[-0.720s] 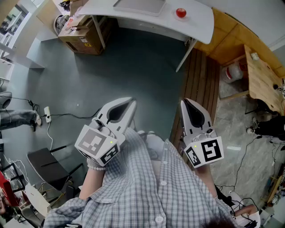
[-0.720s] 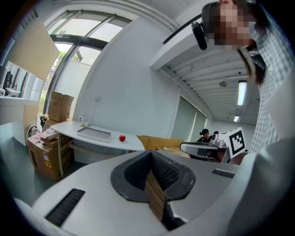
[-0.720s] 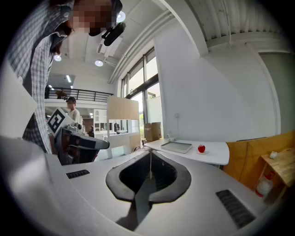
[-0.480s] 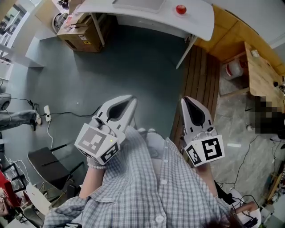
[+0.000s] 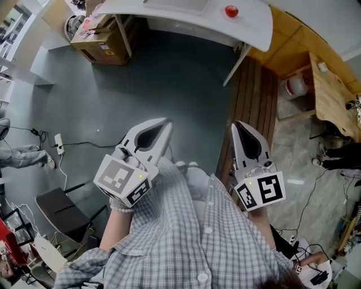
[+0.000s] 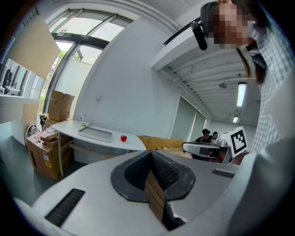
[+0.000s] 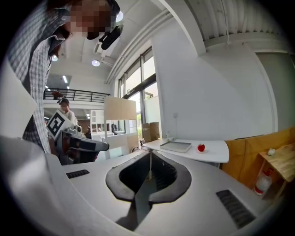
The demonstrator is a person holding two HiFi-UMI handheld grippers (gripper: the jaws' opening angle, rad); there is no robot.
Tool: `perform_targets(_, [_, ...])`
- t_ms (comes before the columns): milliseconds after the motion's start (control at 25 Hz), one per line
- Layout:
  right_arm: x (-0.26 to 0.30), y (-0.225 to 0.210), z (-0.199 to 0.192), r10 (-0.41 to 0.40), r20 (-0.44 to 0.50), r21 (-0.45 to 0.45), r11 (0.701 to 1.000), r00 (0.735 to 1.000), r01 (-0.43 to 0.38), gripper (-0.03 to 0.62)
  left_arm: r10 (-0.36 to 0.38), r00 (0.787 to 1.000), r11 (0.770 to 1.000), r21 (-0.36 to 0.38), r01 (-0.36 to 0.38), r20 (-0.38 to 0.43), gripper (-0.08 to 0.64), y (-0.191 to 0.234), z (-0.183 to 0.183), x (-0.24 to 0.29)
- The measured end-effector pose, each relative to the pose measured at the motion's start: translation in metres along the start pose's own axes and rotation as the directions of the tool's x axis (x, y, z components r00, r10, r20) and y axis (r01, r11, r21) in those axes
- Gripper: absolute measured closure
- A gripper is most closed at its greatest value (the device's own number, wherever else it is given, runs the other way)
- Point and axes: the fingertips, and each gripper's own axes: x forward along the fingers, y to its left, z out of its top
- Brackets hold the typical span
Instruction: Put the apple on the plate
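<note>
A small red apple (image 5: 230,11) rests on a white table (image 5: 256,28) at the far end of the room, well away from both grippers. It also shows in the left gripper view as the apple (image 6: 123,138) and in the right gripper view as the apple (image 7: 201,147). A flat grey tray (image 7: 175,146) lies just left of it. My left gripper (image 5: 163,122) is held near my body, jaws shut with nothing between them. My right gripper (image 5: 237,125) is beside it, also shut and empty. Both point roughly level toward the table.
Grey floor (image 5: 169,79) lies between me and the table. Cardboard boxes (image 5: 101,34) stand under its left end. A wooden slatted strip (image 5: 254,96) and a wooden bench (image 5: 330,96) are on the right. A cable and power strip (image 5: 58,144) lie on the left, a dark chair (image 5: 59,209) nearer me.
Both grippers keep the same pose, shut. In the head view the table and apple have slid slightly toward the top edge.
</note>
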Motion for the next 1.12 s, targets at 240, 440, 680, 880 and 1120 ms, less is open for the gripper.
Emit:
perform_targets(240, [0.008, 0.005, -0.002, -0.042, -0.007, 0.007, 0.999, 0.999, 0.042, 0.566, -0.010, 1.000, 1.000, -0.006, 0.010, 0.002, 0.551, 0.019, 0.002, -0.006])
perform_targets(440, [0.008, 0.011, -0.003, -0.084, -0.001, 0.012, 0.996, 0.996, 0.084, 0.566, -0.034, 0.999, 0.999, -0.007, 0.034, 0.006, 0.551, 0.030, 0.002, -0.007])
perform_targets(680, [0.006, 0.008, -0.002, -0.109, -0.003, 0.003, 0.994, 0.994, 0.109, 0.566, -0.046, 0.999, 0.999, 0.002, 0.046, 0.017, 0.551, 0.033, 0.006, -0.005])
perform_targets(880, [0.013, -0.005, 0.002, -0.103, -0.003, -0.022, 0.994, 0.995, 0.103, 0.566, -0.033, 0.999, 0.999, 0.014, 0.033, 0.018, 0.551, 0.035, 0.008, 0.004])
perform_targets(1120, [0.039, -0.019, 0.002, -0.070, 0.005, -0.026, 0.997, 0.998, 0.070, 0.566, 0.023, 1.000, 0.999, 0.031, -0.023, 0.018, 0.551, 0.053, 0.012, 0.012])
